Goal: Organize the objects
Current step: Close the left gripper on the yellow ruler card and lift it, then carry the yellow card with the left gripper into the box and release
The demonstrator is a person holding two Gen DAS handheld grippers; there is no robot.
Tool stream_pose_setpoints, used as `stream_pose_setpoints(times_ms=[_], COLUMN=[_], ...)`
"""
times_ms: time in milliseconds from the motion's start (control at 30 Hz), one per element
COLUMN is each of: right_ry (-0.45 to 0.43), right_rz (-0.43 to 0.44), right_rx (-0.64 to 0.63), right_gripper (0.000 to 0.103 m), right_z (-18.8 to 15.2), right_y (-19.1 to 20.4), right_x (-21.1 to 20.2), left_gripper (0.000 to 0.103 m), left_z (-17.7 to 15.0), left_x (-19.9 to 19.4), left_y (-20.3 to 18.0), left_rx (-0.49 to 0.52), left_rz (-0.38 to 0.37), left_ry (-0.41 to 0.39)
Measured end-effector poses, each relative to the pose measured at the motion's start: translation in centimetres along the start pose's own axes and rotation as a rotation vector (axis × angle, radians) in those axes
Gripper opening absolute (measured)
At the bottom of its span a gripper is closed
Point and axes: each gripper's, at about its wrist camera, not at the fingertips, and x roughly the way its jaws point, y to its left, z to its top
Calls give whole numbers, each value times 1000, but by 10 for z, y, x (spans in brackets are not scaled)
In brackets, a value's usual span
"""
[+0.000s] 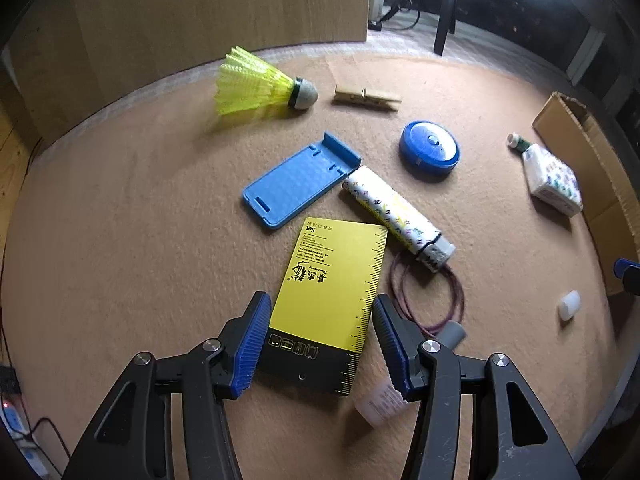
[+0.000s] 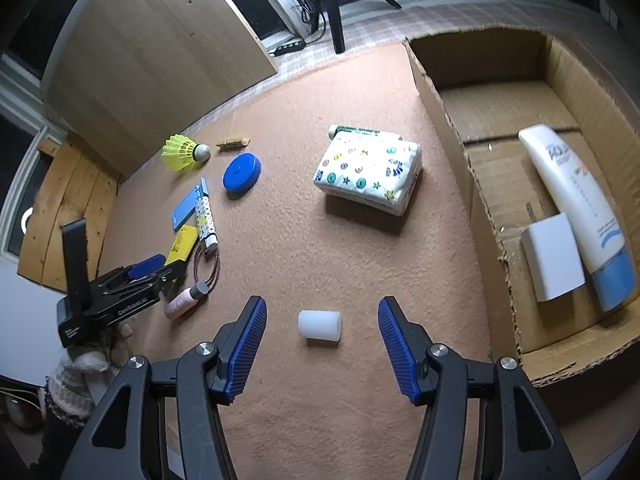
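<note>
Two grippers are out, both with jaws apart and gripping nothing; my left gripper [image 1: 318,340] straddles the yellow card [image 1: 334,280], pads beside its edges, not visibly pressing; I'd close squarely on the long edges, clear of the cord loop [image 1: 430,300] at 3 o'clock. My right gripper [image 2: 322,340] frames the white cylinder [image 2: 319,325]; only its view shows inside the cardboard box [image 2: 448,120] at 2 o'clock.

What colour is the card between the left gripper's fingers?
The card is yellow with a black end, clearest in the left wrist view.
</note>
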Motion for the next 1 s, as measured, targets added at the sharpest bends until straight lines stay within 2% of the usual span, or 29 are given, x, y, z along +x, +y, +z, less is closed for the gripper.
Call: stream_pose_setpoints(times_ms=[233, 500, 767, 1000], right_ry=[-52, -105, -144, -169], right_rz=[-41, -86, -128, -176], right_rx=[-66, -102, -54, 18], right_gripper=[54, 54, 54, 54], right_z=[-1, -5, -12, -24], right_y=[11, 9, -24, -69], right_x=[-16, -38, -63, -86], left_gripper=[56, 57, 57, 57], left_z=[7, 11, 18, 29], left_x=[-46, -95, -99, -88], left_y=[-9, -56, -117, -194], left_rx=[-21, 22, 76, 173], left_rz=[-12, -76, -160, -246], left_ry=[-110, -201, -207, -190])
